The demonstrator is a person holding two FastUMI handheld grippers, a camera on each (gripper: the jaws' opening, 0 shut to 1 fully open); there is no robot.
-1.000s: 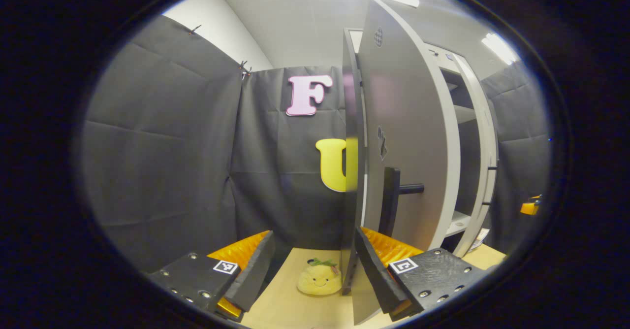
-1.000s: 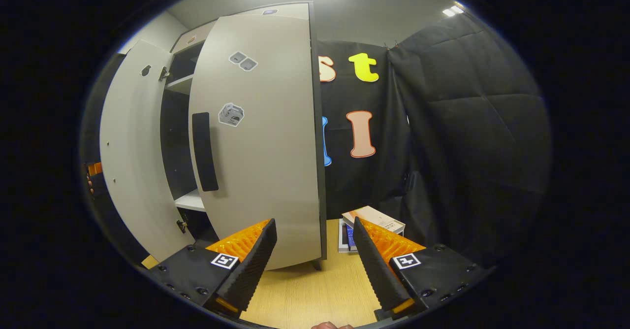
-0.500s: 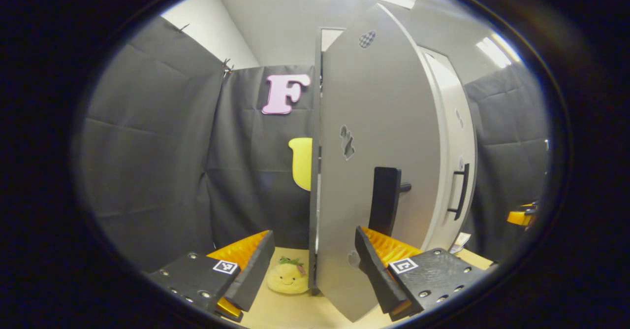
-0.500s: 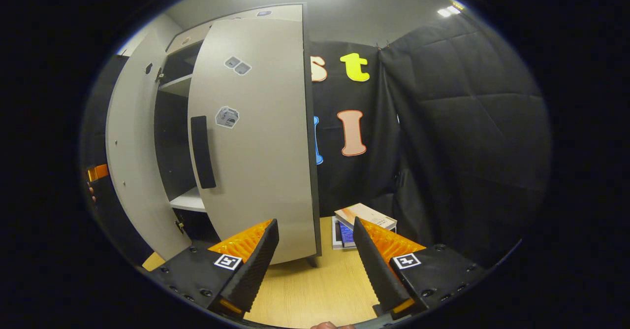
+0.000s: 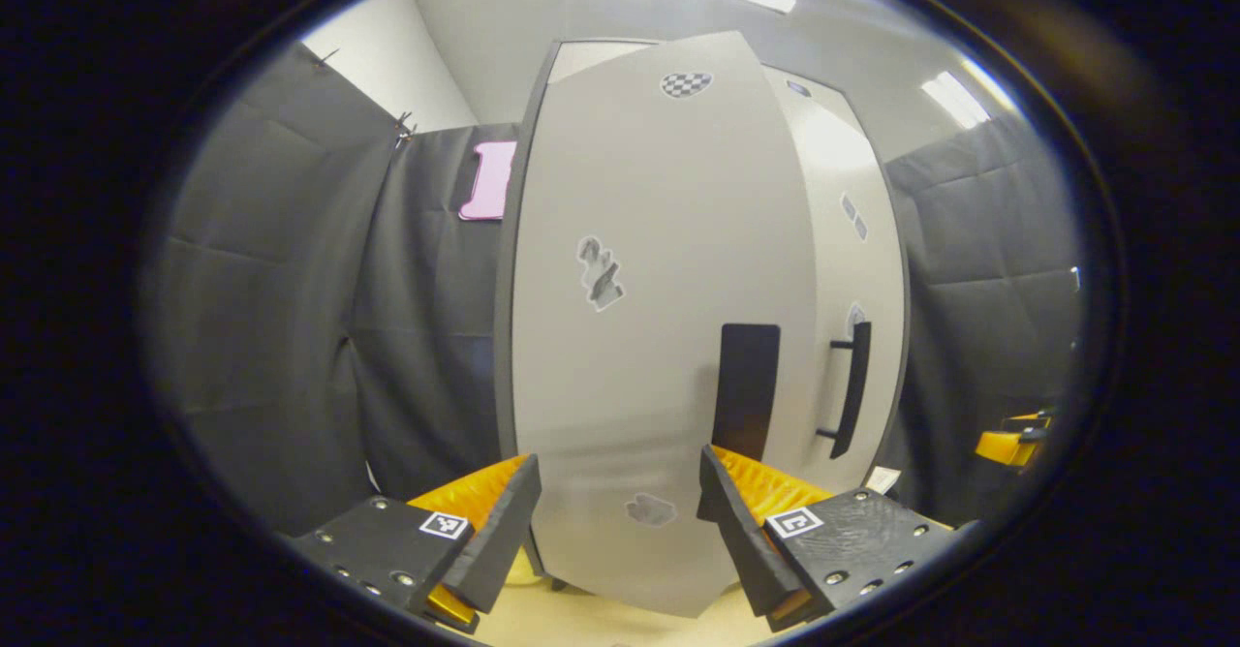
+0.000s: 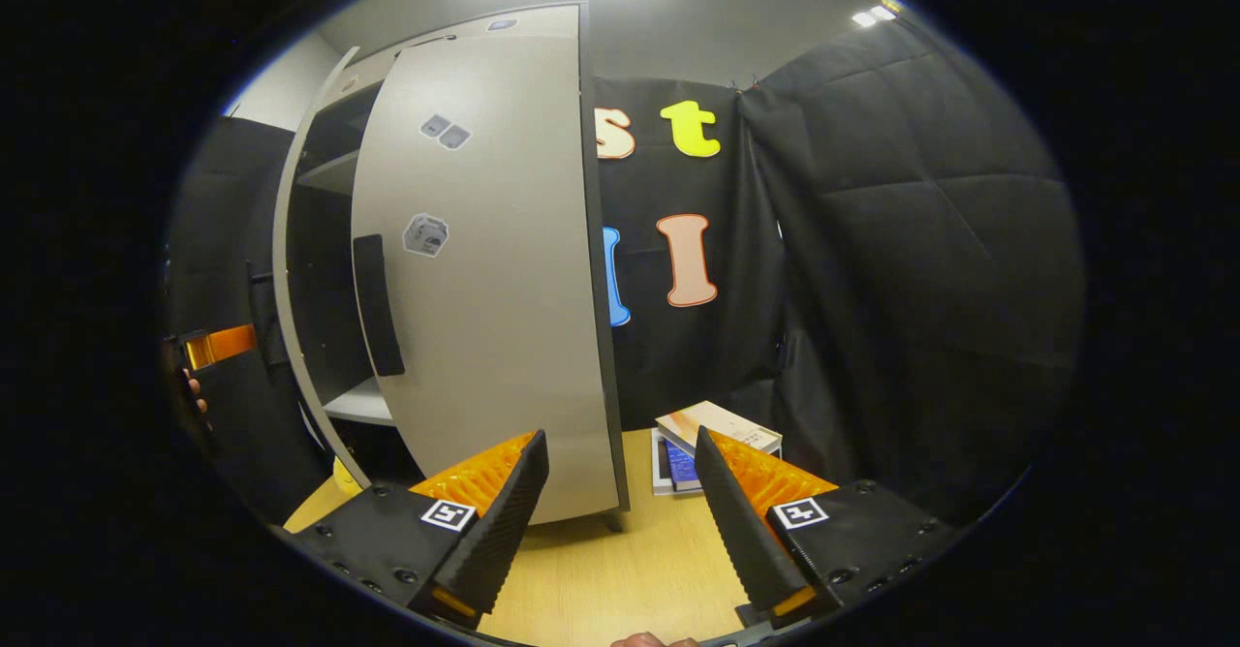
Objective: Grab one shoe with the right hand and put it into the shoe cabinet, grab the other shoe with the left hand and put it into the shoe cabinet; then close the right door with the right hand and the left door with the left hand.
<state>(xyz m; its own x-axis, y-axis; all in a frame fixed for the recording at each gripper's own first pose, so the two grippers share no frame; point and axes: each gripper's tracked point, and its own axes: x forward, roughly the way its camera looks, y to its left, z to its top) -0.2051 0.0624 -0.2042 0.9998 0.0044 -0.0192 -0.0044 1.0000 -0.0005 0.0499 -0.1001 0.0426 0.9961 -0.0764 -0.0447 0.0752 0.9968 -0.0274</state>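
In the left gripper view the shoe cabinet's left door (image 5: pixel 659 269) faces me broadside, its dark handle (image 5: pixel 746 390) just above my right-hand finger. My left gripper (image 5: pixel 620 531) is open, close before the door's lower part; whether it touches I cannot tell. The right door (image 5: pixel 862 240) and its bar handle (image 5: pixel 851 390) lie beyond. In the right gripper view the right door (image 6: pixel 484 269) with its handle (image 6: pixel 378 303) stands nearly closed, and the left door's edge (image 6: pixel 291 269) is still ajar, with dark shelves (image 6: pixel 334 172) in the gap. My right gripper (image 6: pixel 620 521) is open over the wooden table (image 6: pixel 630 579), holding nothing.
A stack of books (image 6: pixel 717 429) lies on the table right of the cabinet, against the black cloth wall. The other gripper (image 6: pixel 218 347), with a hand on it, is at the far left of the right gripper view. The right gripper's body (image 5: pixel 1012 439) peeks in at the left gripper view's right edge.
The left door has swung from edge-on to nearly closed, now hiding the yellow plush toy and the cabinet's inside. The right door has also closed somewhat. Both grippers stay open.
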